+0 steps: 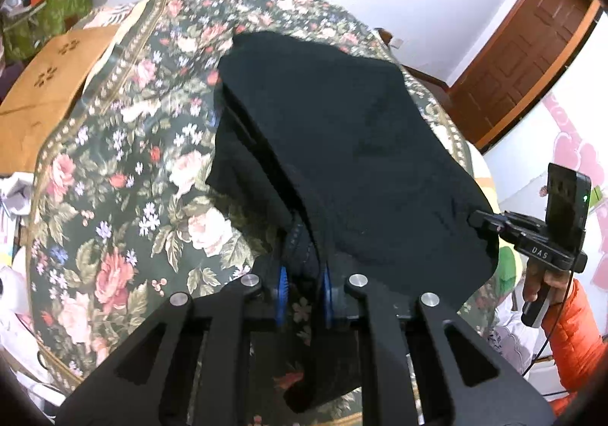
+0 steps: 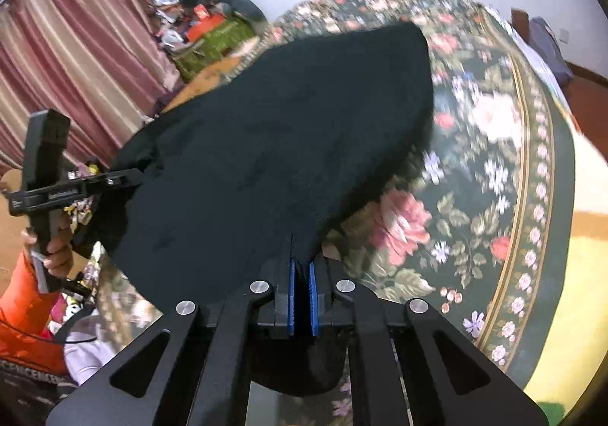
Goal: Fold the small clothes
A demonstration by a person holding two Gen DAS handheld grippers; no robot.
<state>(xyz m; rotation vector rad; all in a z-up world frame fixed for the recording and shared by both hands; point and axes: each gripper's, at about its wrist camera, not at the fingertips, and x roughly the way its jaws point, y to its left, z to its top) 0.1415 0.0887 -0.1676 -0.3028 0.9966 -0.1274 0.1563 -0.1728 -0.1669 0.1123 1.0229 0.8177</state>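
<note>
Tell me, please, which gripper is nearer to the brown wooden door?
The right gripper. It pinches the black garment's edge on the side towards the wooden door; the left gripper grips the opposite edge, farther from it.

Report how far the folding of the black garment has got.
Done: both tools have a grip; the left tool and the right tool are each shut on a near corner of the black garment. In hand: its near edge is raised off the floral cloth. Left: carrying it over and laying the fold.
</note>
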